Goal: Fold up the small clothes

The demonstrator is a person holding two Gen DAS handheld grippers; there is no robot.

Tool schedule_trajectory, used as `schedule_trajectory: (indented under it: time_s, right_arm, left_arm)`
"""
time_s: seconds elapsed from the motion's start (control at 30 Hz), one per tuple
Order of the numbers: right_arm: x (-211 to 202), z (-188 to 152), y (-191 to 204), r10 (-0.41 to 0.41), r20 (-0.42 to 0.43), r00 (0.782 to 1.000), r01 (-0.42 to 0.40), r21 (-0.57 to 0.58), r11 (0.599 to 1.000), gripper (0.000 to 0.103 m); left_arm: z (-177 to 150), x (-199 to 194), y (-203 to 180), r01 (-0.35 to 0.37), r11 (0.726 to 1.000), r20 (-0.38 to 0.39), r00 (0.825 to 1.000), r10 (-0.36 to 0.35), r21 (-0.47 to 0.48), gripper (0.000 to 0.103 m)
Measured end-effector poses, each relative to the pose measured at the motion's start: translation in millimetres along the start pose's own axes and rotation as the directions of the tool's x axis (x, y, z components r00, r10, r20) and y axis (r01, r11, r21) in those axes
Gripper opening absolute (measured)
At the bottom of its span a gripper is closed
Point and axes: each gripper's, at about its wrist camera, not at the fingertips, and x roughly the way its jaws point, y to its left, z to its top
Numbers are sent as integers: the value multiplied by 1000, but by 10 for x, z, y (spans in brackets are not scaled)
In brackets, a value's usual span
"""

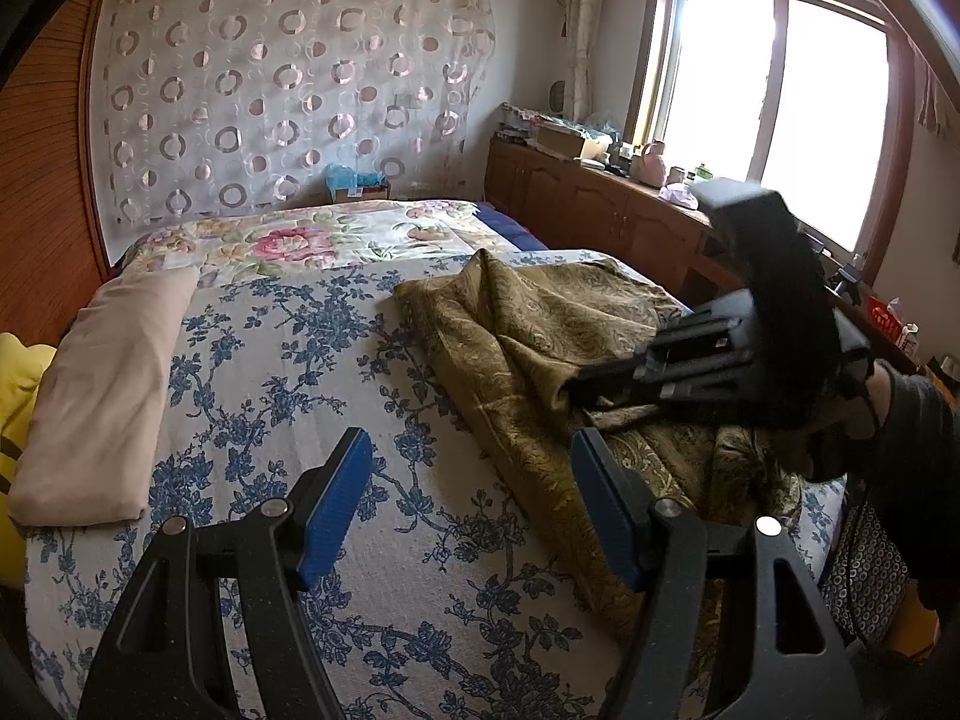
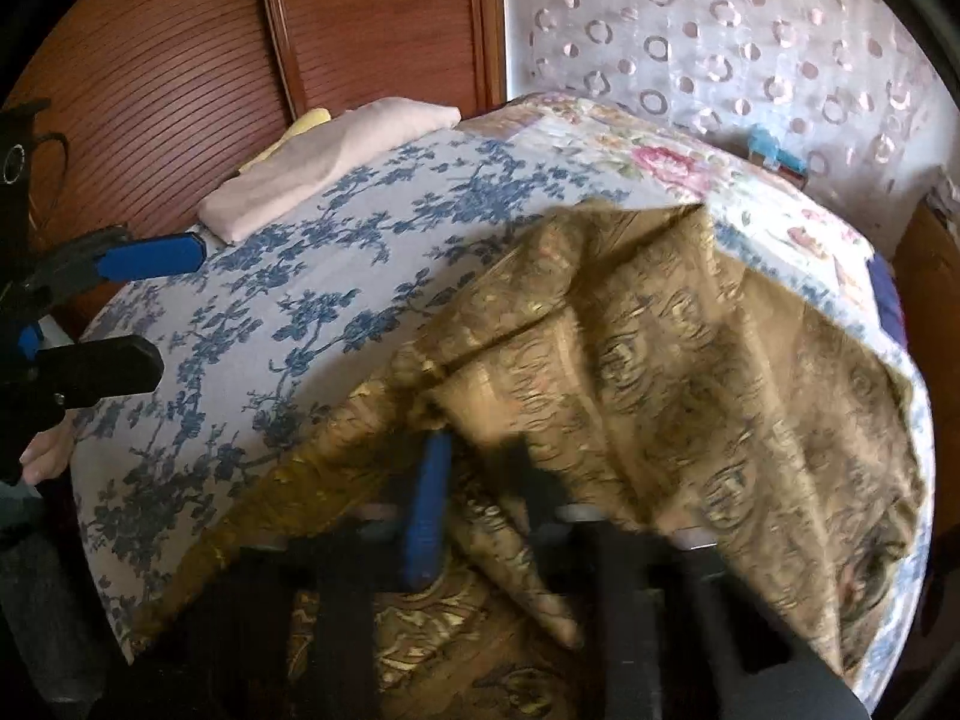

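A gold-brown patterned garment (image 1: 528, 324) lies crumpled on the right half of the bed (image 1: 300, 360). In the right wrist view a fold of this garment (image 2: 660, 330) is raised off the sheet and blurred. My right gripper (image 2: 474, 474) is shut on the fold's near edge, and cloth drapes over one finger. From the left wrist view the right gripper (image 1: 576, 390) reaches in from the right with its tips in the cloth. My left gripper (image 1: 474, 450) hangs open above the sheet, just left of the garment, holding nothing. That left gripper (image 2: 174, 312) also shows at the left edge.
A folded beige cloth (image 1: 102, 384) lies at the bed's left side with something yellow (image 1: 18, 384) beside it. A rose-printed quilt (image 1: 300, 240) covers the far end. A cluttered wooden cabinet (image 1: 600, 198) runs under the window on the right. A wooden panel (image 2: 180, 90) stands behind the bed.
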Motion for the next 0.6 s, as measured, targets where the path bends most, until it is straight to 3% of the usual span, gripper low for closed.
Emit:
schedule_trajectory:
  time_s: [0.17,0.27,0.33,0.47,0.6]
  right_arm:
    - [-323,127,-206,-96,86,992,97,-1,995,2]
    - [-504,245,-492,-211,116,971,209,26,978,2]
    - [-577,298,-701,-290,117,950,286,53,957,2]
    - [-621,360,-1129,-448,102,888,436,121,892,2]
    - [-464,361,-1470,-526,45,849,510,185,840,2]
  left_arm:
    - [-10,22,-1,1,1000,-3,1000,-1,1,70]
    - [-13,25,0,3,1000,-3,1000,-3,0,70]
    - [-19,33,-6,6,1000,-5,1000,-6,1,70]
    - [-37,64,-39,12,1000,-14,1000,-12,8,70]
    - [-60,95,-78,17,1000,-24,1000,-17,14,70]
